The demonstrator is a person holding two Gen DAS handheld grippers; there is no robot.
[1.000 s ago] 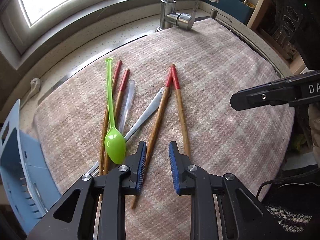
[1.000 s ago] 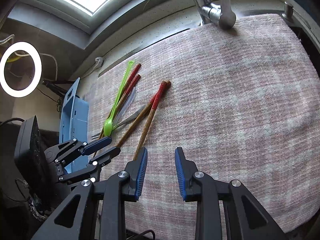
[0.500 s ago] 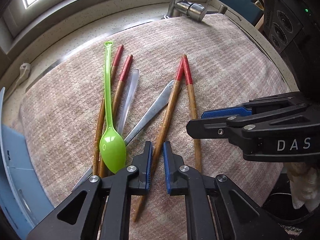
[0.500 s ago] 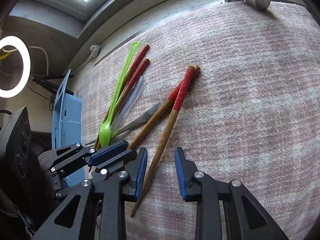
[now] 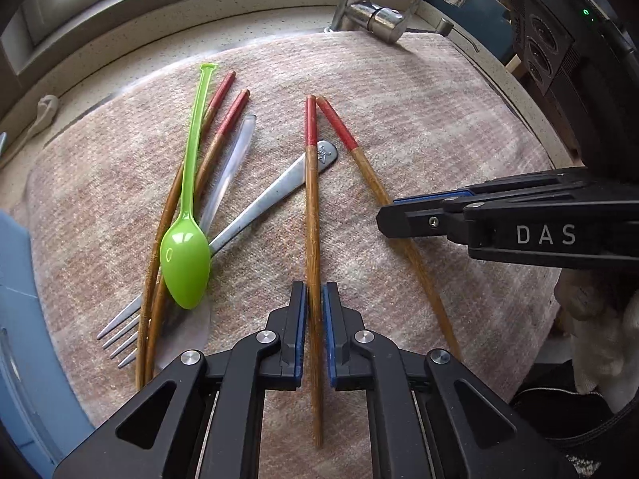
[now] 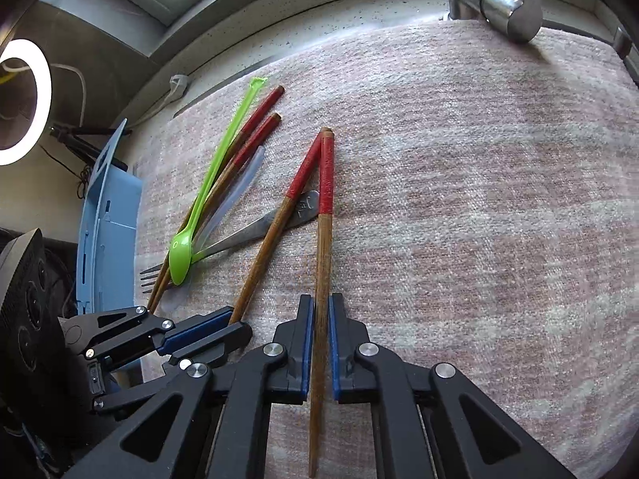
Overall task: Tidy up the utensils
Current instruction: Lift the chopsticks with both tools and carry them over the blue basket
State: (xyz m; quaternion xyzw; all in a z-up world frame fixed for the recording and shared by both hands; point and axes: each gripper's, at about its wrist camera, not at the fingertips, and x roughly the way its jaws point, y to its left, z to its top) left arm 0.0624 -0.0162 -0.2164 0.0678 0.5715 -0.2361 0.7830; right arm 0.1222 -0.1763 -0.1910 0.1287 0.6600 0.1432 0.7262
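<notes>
Utensils lie on a pink woven cloth (image 5: pixel 419 119). My left gripper (image 5: pixel 314 299) is shut on a red-tipped wooden chopstick (image 5: pixel 311 215) that crosses the handle of a metal fork (image 5: pixel 271 203). My right gripper (image 6: pixel 321 315) is shut on the second red-tipped chopstick (image 6: pixel 324 247); it also shows in the left wrist view (image 5: pixel 371 183). To the left lie a green plastic spoon (image 5: pixel 185 251), two more red-tipped chopsticks (image 5: pixel 215 139) and a clear plastic utensil (image 5: pixel 231 167).
A blue plastic rack (image 6: pixel 106 231) stands at the cloth's left edge. A metal faucet (image 5: pixel 371 12) rises at the back by the window sill. A ring light (image 6: pixel 24 99) glows far left. Dark equipment (image 5: pixel 559 40) sits at the right.
Both grippers moved forward and down over the middle chopstick pair and closed, each on one chopstick. The two chopsticks have spread apart at their near ends.
</notes>
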